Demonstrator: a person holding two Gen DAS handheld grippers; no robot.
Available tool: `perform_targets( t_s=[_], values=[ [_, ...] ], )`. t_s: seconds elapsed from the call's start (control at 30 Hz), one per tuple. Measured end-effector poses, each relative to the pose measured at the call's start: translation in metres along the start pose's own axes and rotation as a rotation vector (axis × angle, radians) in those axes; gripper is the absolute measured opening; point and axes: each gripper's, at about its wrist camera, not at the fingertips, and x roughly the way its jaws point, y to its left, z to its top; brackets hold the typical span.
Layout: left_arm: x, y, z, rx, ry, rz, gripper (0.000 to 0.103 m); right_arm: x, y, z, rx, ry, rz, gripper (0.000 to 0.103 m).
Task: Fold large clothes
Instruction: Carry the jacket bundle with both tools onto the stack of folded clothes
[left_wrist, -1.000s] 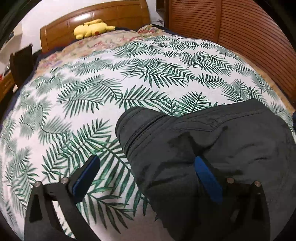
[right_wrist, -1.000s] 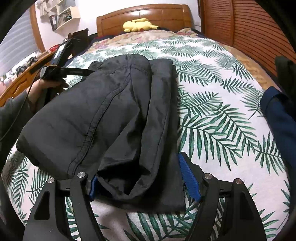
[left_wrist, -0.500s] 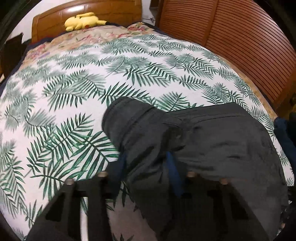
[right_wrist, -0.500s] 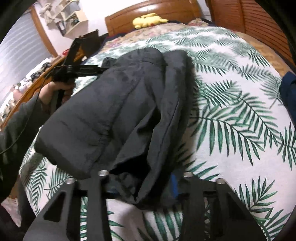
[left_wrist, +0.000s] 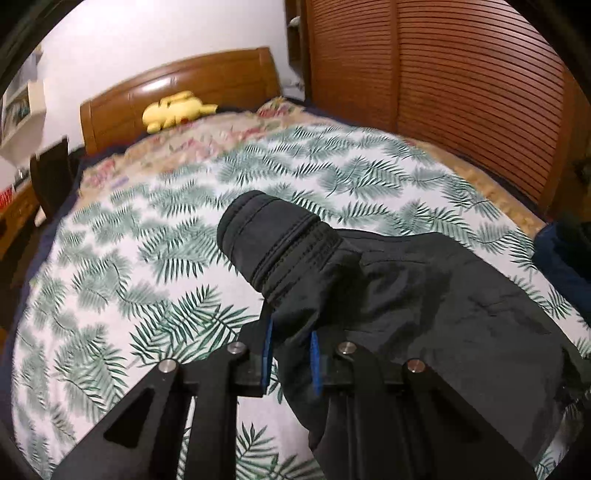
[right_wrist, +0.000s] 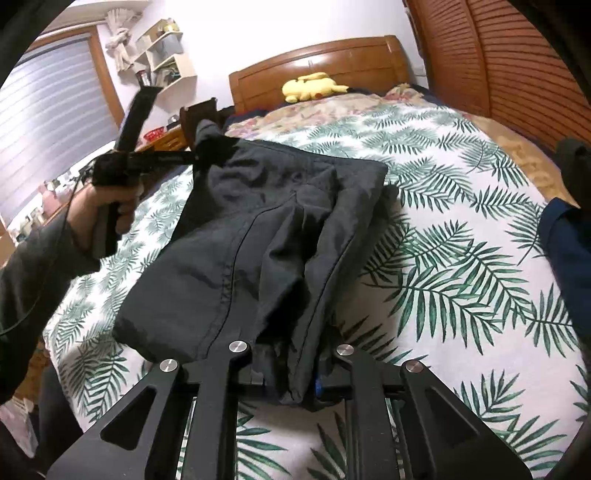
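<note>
A large black garment (right_wrist: 266, 236) lies partly folded on the palm-leaf bedspread (right_wrist: 461, 258). My left gripper (left_wrist: 290, 360) is shut on one end of the garment (left_wrist: 424, 295), and the stitched hem (left_wrist: 280, 243) sticks up past the fingers. In the right wrist view the left gripper (right_wrist: 194, 158) holds that far corner raised above the bed. My right gripper (right_wrist: 290, 373) is shut on the near bunched edge of the garment, lifted a little off the bedspread.
A yellow plush toy (left_wrist: 177, 109) lies by the wooden headboard (left_wrist: 184, 88). A slatted wooden wardrobe (left_wrist: 461, 85) runs along the right. A dark blue cloth (right_wrist: 569, 251) lies at the bed's right edge. A desk and shelves (right_wrist: 162, 62) stand left.
Both grippers closed on the garment's ends and lifted them off the bed. The left end has risen higher, and the cloth now hangs between the two grippers.
</note>
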Motion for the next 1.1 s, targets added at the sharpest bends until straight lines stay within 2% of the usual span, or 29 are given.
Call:
perform_targets(
  t_s=[0.17,0.5,0.67,0.8,0.93,1.1],
  values=[
    [-0.034,-0.027,0.003,0.047,-0.033,0.006,0.013,-0.019,0.002,-0.004,-0.011,-0.038,-0.021,0.010],
    [-0.066,-0.074,0.006,0.095,-0.078,-0.003,0.013,-0.067,-0.003,-0.014,-0.033,-0.134,-0.088,0.008],
    [-0.088,-0.097,0.017,0.122,-0.113,-0.009,0.013,-0.096,-0.001,-0.009,-0.045,-0.223,-0.105,0.007],
    [-0.110,-0.119,0.036,0.136,-0.159,-0.015,0.013,-0.119,-0.009,0.005,-0.046,-0.268,-0.134,0.007],
    [-0.134,-0.149,0.068,0.147,-0.230,-0.050,0.013,-0.164,-0.014,0.028,-0.096,-0.320,-0.194,0.007],
    [-0.155,-0.212,0.114,0.156,-0.307,-0.144,0.013,-0.241,-0.036,0.056,-0.164,-0.373,-0.356,0.007]
  ],
)
